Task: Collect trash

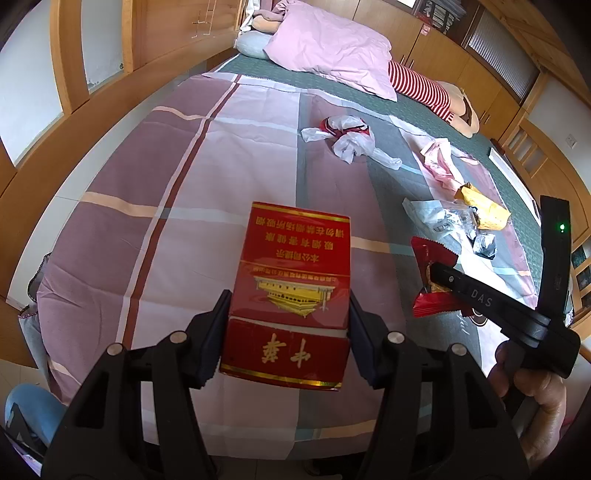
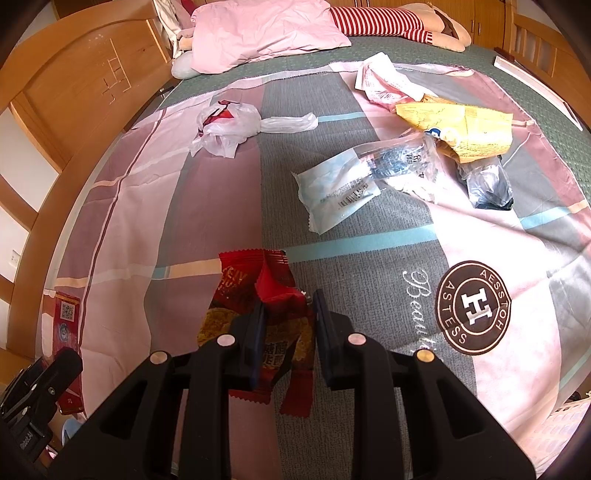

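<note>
My left gripper is shut on a red cigarette box with gold print, its pads pressing both sides, held over the patchwork bed sheet. In the right wrist view the same box shows at the far left. My right gripper is shut on a crumpled red snack wrapper; the wrapper hangs down between its fingers. In the left wrist view that gripper and its wrapper sit at the right, with a person's hand on the handle.
More litter lies on the sheet: a white plastic bag, a pale blue wrapper, a yellow bag, pink paper and a clear plastic wad. A pink pillow and a striped plush toy lie at the far end. A white basket stands at the lower right.
</note>
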Available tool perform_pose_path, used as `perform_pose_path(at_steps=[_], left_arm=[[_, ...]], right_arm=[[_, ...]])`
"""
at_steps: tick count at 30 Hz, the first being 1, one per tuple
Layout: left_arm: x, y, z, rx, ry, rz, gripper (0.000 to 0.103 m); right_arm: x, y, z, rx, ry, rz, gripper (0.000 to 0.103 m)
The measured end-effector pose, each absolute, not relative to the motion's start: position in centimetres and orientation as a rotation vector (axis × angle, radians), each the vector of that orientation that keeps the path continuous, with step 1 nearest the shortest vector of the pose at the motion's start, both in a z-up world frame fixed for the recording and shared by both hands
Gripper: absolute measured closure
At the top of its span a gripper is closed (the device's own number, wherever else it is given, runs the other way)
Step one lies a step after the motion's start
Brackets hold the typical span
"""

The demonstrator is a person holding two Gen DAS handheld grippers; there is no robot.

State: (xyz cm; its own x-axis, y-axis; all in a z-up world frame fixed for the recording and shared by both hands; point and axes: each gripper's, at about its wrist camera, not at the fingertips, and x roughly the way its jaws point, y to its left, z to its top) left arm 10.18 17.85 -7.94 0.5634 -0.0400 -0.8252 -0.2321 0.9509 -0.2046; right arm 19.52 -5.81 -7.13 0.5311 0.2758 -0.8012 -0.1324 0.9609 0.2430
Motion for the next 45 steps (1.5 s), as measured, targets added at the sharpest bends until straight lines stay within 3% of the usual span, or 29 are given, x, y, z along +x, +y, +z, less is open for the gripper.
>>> perform_pose_path(at_steps=[45], left_arm=[[10.1, 18.2, -7.6, -0.348, 0.957, 0.07, 0.044]], right_arm=[[17.9, -7.4, -5.8, 0.248, 0.905, 0.232, 0.078]])
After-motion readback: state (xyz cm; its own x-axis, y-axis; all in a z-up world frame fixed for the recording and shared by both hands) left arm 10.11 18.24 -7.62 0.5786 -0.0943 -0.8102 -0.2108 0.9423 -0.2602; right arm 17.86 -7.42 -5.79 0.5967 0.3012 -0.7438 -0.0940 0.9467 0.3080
